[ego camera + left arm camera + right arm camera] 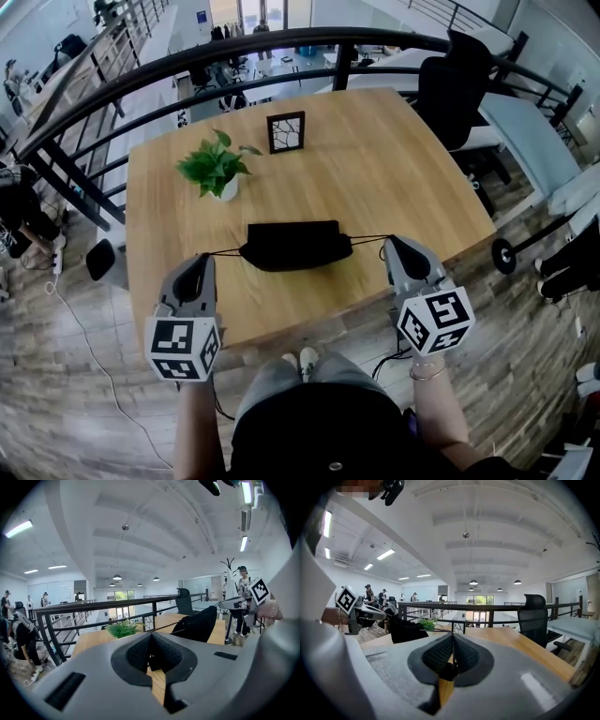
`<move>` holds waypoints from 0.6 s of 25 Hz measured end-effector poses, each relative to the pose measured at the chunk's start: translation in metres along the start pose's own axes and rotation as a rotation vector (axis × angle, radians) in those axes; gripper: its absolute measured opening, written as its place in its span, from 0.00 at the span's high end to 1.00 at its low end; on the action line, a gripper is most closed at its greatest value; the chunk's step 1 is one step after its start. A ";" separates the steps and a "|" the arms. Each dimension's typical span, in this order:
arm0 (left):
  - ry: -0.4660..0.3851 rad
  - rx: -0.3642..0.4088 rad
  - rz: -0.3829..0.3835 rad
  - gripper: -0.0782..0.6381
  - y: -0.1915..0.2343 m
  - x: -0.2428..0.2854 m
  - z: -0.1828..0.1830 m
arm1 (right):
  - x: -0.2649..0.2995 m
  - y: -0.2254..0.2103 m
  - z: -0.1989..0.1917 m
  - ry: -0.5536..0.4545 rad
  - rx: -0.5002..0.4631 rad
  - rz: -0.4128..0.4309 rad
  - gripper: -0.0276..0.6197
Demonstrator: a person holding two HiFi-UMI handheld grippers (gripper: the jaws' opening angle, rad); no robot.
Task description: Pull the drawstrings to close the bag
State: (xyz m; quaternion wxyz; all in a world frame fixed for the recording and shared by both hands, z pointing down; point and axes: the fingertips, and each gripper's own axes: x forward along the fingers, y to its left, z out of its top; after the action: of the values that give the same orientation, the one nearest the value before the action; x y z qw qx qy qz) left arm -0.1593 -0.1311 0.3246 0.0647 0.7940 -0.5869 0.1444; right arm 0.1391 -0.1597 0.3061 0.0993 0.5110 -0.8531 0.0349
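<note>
Tabletop (394, 159): bag (293, 245) near front edge, drawstrings (370, 237) stretched sideways.

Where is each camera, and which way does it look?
Head view: on the head, looking steeply down; table, bag, left claw, right claw, forearms show.
Left gripper view: on the left claw, looking across the table; jaws shut on a drawstring.
Right gripper view: on the right claw, looking across too; jaws shut on a drawstring.
Shared: both see bag and plant.
</note>
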 end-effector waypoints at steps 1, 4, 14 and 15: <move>-0.003 -0.002 0.001 0.87 0.001 0.000 0.001 | -0.001 -0.001 0.001 -0.001 0.000 -0.004 0.96; -0.008 -0.005 0.010 0.87 0.004 -0.001 0.001 | -0.002 -0.003 0.002 -0.002 -0.002 -0.013 0.96; -0.013 -0.012 0.036 0.87 0.008 -0.005 0.001 | -0.011 -0.014 0.002 -0.003 0.016 -0.048 0.96; -0.013 -0.012 0.038 0.87 0.009 -0.005 0.000 | -0.011 -0.014 0.001 -0.004 0.017 -0.053 0.96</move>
State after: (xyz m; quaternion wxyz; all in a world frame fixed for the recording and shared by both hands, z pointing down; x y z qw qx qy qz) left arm -0.1693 -0.1294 0.3221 0.0629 0.7834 -0.6030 0.1370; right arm 0.1568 -0.1569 0.3020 0.0943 0.5342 -0.8392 0.0383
